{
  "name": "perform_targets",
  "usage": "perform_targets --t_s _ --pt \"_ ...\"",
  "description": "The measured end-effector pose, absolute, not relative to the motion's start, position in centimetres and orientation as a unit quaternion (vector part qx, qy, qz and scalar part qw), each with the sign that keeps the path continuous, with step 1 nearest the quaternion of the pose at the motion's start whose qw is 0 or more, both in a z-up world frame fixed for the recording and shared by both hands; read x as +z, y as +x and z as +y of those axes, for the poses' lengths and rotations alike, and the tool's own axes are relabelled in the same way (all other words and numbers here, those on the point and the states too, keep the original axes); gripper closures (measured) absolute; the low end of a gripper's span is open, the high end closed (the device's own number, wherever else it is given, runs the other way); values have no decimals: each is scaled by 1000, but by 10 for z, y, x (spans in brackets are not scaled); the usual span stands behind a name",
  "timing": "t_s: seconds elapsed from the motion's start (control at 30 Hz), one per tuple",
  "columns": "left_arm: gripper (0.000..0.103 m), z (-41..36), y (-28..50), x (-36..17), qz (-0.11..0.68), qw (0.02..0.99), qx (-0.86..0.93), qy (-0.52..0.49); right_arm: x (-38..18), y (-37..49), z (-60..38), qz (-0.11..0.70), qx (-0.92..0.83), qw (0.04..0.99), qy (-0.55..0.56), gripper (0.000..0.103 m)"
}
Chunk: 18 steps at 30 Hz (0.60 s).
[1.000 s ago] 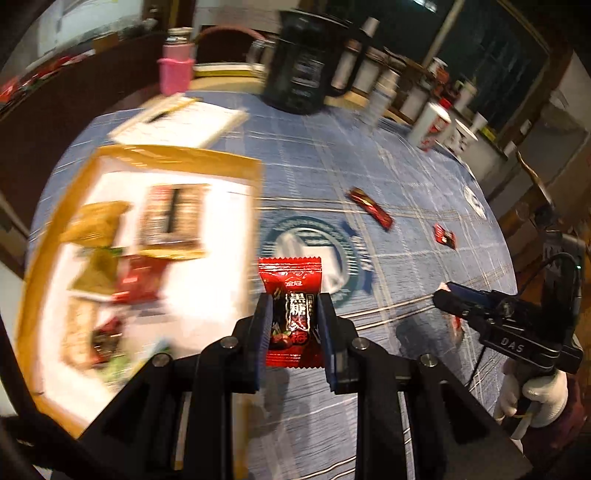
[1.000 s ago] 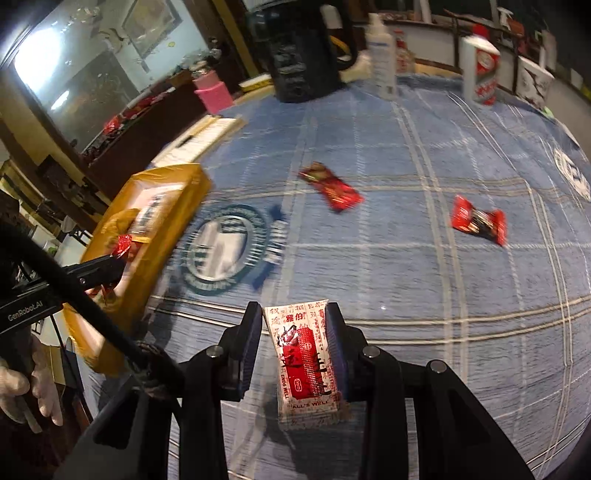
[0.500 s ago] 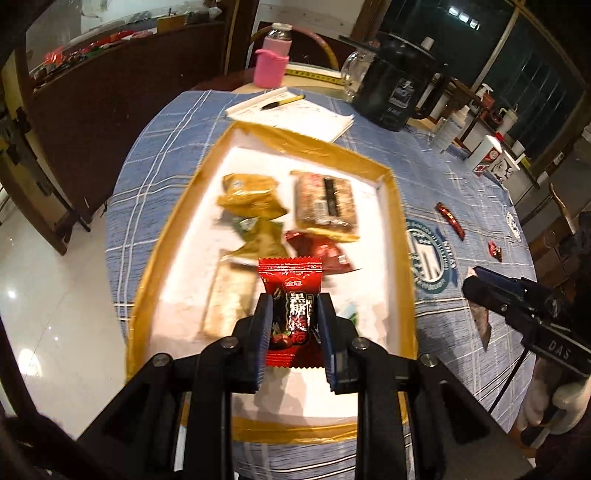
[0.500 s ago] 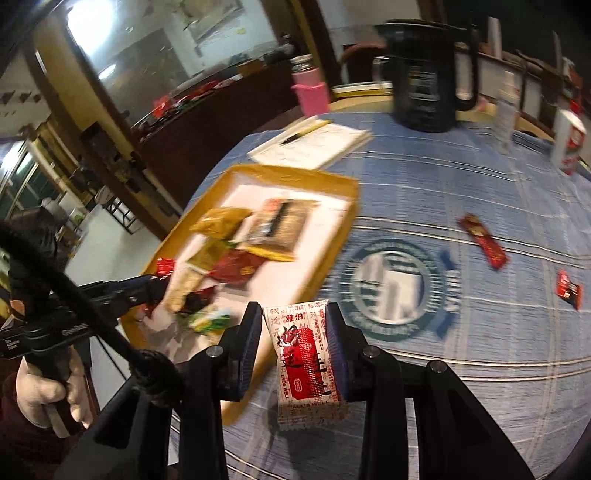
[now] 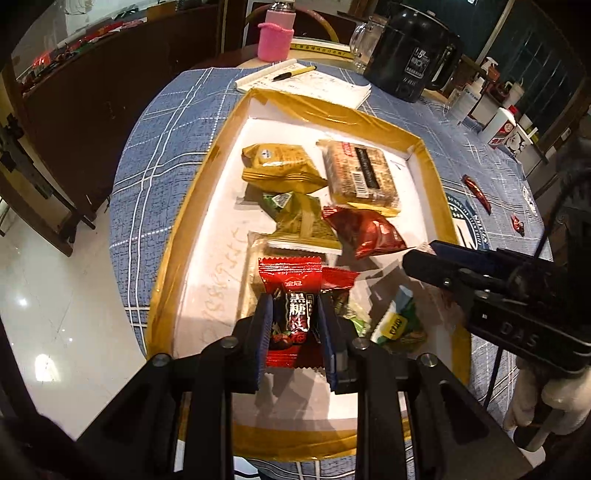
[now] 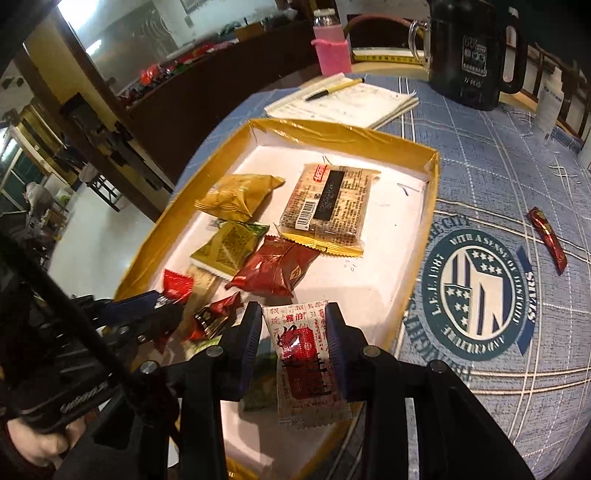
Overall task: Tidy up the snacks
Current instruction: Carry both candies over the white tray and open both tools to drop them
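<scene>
My left gripper (image 5: pixel 295 321) is shut on a red candy packet (image 5: pixel 291 291) and holds it over the near part of the gold-rimmed white tray (image 5: pixel 221 173). My right gripper (image 6: pixel 293 332) is shut on a white-and-red sachet (image 6: pixel 306 365) over the tray's near right corner (image 6: pixel 428 206). Each gripper shows in the other's view: the right one (image 5: pixel 436 262), the left one (image 6: pixel 162 306). The tray holds several snacks: a gold packet (image 5: pixel 277 166), a brown bar (image 5: pixel 360 171) and a dark red packet (image 5: pixel 369 230). A red strip (image 6: pixel 546 238) lies loose on the cloth.
The tray sits on a blue checked tablecloth (image 6: pixel 498 147) with a round crest (image 6: pixel 476 291). Behind it are a notepad with a pen (image 5: pixel 306 79), a pink-sleeved bottle (image 5: pixel 275 35) and a black kettle (image 5: pixel 413 55). The table edge drops to the floor on the left. A small red candy (image 5: pixel 517 223) lies far right.
Both grippers moved left from the open cloth to above the tray, each still holding its packet. They are now close together over the tray's near end.
</scene>
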<state>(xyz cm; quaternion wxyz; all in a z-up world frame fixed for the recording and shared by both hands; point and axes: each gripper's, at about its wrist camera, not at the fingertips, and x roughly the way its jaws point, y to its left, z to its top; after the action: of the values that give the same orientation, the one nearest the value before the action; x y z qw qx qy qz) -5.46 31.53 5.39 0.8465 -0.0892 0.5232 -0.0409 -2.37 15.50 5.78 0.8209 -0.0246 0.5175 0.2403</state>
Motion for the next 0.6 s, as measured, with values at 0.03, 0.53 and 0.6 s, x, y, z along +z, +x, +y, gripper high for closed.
perform_targets --t_s 0.03,0.53,0.6 --pt "77 317 -54 53 524 846 -40 -87 54 -21 157 522 237 819 -23 68" --pt "77 330 -49 53 521 850 -22 -68 37 -17 168 536 214 816 -39 68" --pt "77 330 -49 54 520 851 -23 -66 38 -17 169 535 215 816 -39 68"
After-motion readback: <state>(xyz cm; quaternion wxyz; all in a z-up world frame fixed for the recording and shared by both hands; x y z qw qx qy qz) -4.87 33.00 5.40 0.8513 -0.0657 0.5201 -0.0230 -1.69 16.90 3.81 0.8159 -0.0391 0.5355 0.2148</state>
